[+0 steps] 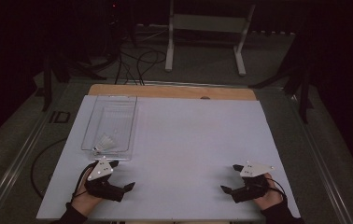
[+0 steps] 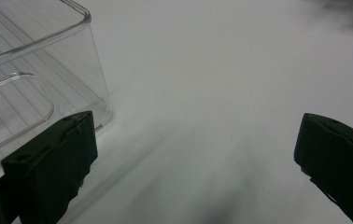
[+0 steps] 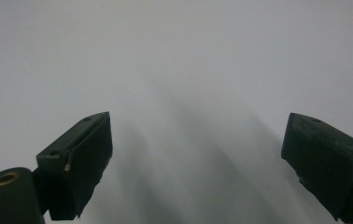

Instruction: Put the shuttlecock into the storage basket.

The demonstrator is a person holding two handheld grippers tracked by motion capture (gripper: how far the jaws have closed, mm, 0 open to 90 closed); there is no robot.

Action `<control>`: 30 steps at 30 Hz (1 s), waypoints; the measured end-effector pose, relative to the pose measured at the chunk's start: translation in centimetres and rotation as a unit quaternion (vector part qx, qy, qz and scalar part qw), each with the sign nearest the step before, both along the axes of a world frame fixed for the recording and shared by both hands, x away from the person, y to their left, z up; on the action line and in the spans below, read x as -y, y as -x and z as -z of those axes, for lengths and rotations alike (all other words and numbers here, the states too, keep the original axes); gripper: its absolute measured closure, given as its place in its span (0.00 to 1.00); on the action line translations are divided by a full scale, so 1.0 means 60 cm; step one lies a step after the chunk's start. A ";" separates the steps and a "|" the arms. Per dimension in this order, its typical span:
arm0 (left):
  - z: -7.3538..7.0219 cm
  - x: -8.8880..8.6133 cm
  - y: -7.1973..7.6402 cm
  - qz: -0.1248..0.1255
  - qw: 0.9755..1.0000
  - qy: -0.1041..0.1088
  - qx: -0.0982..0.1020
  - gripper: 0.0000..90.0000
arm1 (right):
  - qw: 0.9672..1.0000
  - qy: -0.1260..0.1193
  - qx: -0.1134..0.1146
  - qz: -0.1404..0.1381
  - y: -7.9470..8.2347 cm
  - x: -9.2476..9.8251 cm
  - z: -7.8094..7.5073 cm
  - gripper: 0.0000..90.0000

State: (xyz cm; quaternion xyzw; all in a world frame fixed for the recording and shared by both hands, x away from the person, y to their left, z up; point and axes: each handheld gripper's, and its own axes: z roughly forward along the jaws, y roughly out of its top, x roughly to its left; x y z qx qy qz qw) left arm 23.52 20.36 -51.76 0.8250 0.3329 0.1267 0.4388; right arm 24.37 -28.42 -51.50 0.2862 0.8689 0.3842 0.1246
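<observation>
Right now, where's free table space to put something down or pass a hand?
Free: white mat between clear bin and right edge, and between left gripper and right gripper. Crowded: near-left corner, bin with shuttlecock just beyond left gripper.

- A clear plastic bin (image 1: 92, 122), rectangular and open-topped, is sitting upright on the table's left half, long side running away from the person.
- A white shuttlecock (image 1: 105, 142) is lying tipped inside the bin, at its near end, close to the near wall.
</observation>
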 end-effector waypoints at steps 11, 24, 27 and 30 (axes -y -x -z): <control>0.005 0.006 0.001 0.009 1.000 -0.006 0.000 0.00 | 1.000 0.003 -0.002 -0.004 -0.001 -0.002 0.001 0.10; 0.005 0.008 0.005 0.013 1.000 -0.010 0.001 0.00 | 1.000 0.008 -0.005 -0.011 0.000 -0.005 0.002 0.10; 0.006 0.009 0.005 0.015 1.000 -0.011 0.000 0.00 | 1.000 0.009 -0.004 -0.012 0.000 -0.006 0.002 0.10; 0.006 0.010 0.005 0.017 1.000 -0.012 0.001 0.00 | 1.000 0.008 -0.005 -0.013 0.000 -0.005 0.002 0.10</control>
